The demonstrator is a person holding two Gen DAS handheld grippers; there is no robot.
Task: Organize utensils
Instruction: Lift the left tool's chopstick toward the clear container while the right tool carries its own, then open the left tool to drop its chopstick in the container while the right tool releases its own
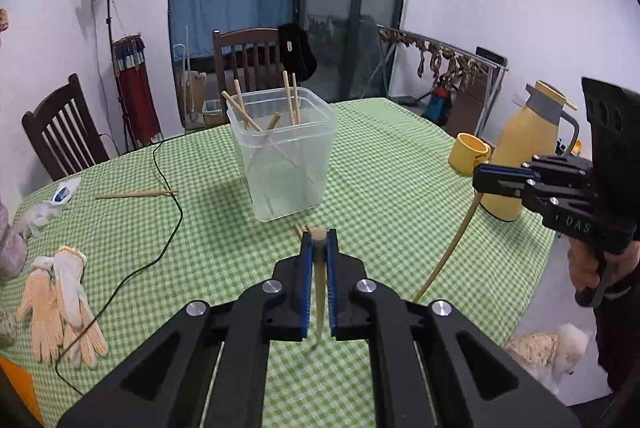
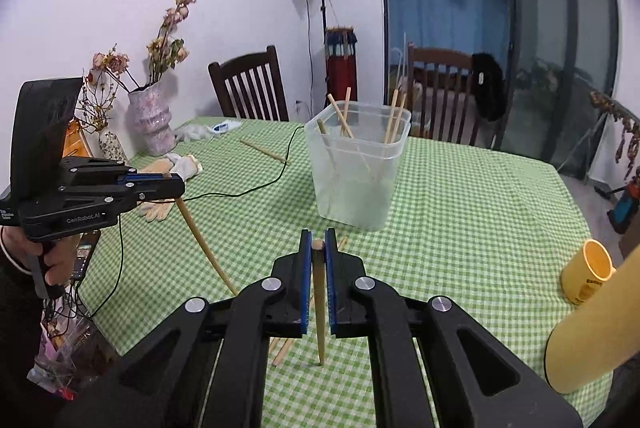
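A clear plastic tub (image 1: 286, 156) holding several wooden chopsticks stands mid-table; it also shows in the right wrist view (image 2: 356, 172). My left gripper (image 1: 319, 240) is shut on a chopstick (image 1: 319, 292), held above the cloth just short of the tub. My right gripper (image 2: 316, 240) is shut on another chopstick (image 2: 318, 304); from the left wrist view it (image 1: 480, 180) hangs at the right with its chopstick (image 1: 448, 248) pointing down. Loose chopsticks lie on the cloth below the right gripper (image 2: 286, 348) and far left (image 1: 136, 194).
Green checked tablecloth (image 1: 400, 188). Yellow mug (image 1: 468, 154) and yellow thermos (image 1: 528, 148) at the right. Work gloves (image 1: 60, 308) and a black cable (image 1: 168, 228) on the left. Flower vase (image 2: 152, 124) at the far left. Chairs behind the table. A small dog (image 1: 552, 348) by the table edge.
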